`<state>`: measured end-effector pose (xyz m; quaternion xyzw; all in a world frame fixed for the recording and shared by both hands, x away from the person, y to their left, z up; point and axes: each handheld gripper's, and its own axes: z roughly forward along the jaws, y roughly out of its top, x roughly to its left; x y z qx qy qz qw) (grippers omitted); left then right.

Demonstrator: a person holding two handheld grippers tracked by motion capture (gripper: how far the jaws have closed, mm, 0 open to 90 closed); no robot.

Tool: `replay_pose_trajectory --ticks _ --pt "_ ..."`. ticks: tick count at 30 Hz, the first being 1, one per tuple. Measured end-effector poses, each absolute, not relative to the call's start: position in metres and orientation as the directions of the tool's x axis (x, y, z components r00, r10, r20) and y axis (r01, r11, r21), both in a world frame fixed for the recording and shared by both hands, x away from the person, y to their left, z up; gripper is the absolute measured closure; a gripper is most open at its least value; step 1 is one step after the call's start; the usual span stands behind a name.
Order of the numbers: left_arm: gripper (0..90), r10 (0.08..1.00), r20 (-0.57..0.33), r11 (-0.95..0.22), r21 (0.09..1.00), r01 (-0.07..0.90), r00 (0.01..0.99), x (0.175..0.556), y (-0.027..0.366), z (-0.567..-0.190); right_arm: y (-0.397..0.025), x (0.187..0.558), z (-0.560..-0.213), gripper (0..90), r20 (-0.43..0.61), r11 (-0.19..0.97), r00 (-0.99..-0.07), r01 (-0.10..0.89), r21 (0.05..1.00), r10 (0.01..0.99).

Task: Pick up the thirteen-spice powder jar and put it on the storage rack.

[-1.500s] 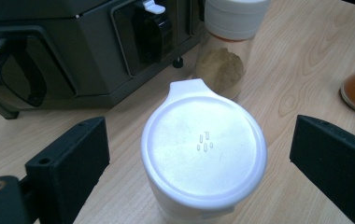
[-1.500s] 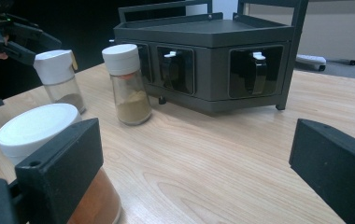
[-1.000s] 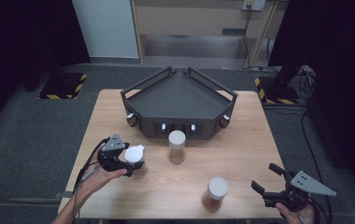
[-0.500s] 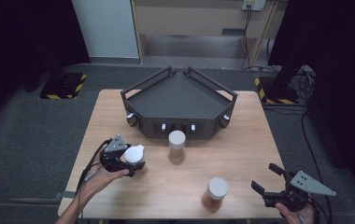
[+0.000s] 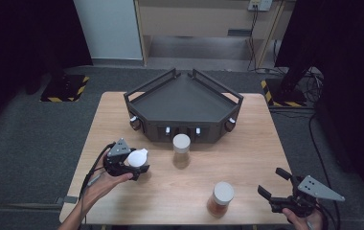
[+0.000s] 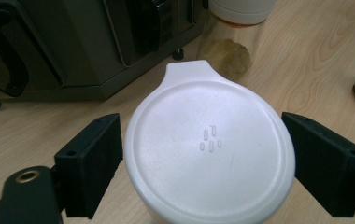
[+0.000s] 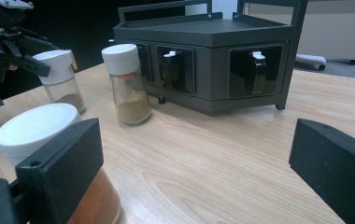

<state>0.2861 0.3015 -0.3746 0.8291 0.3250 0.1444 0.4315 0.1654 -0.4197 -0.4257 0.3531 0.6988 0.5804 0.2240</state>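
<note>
A white-lidded spice jar [image 5: 137, 158] stands on the table's left side. My left gripper [image 5: 131, 163] is shut on it; its lid [image 6: 208, 149] sits tight between the two jaws. In the right gripper view this jar [image 7: 62, 81] holds a little dark powder. A second jar [image 5: 181, 151] with tan powder [image 7: 130, 91] stands mid-table before the rack. A third jar [image 5: 221, 198] with orange-brown spice stands near the front edge, just left of my right gripper [image 5: 273, 183], which is open and holds nothing [image 7: 196, 154].
A black angular rack [image 5: 185, 103] with drawer-like slots [image 7: 213, 60] sits at the back middle of the wooden table [image 5: 256, 153]. The tan jar [image 6: 234, 28] is close ahead of the left gripper. Bare wood lies between the jars and at the right.
</note>
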Motion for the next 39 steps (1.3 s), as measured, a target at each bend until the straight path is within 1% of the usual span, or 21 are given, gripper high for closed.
replay_pose_trajectory --ticks 4,8,26,39 --pt "23.4 0.659 -0.029 -0.425 0.810 0.404 0.751 0.2855 0.3011 -0.3746 -0.4197 0.1655 -0.4257 3.7 0.096 0.077 -0.651 0.233 0.969 0.753" --pt "28.8 0.654 -0.025 -0.428 0.812 0.397 0.756 0.2858 0.3011 -0.3757 -0.4197 0.1654 -0.4257 3.6 0.097 0.077 -0.650 0.233 0.969 0.753" --pt "29.4 0.653 -0.015 -0.437 0.809 0.393 0.757 0.2855 0.2997 -0.3735 -0.4198 0.1657 -0.4263 2.8 0.098 0.075 -0.650 0.233 0.970 0.754" --pt "29.5 0.624 -0.012 -0.462 0.800 0.382 0.781 0.2895 0.3002 -0.3668 -0.4203 0.1656 -0.4272 1.3 0.100 0.068 -0.650 0.228 0.971 0.753"
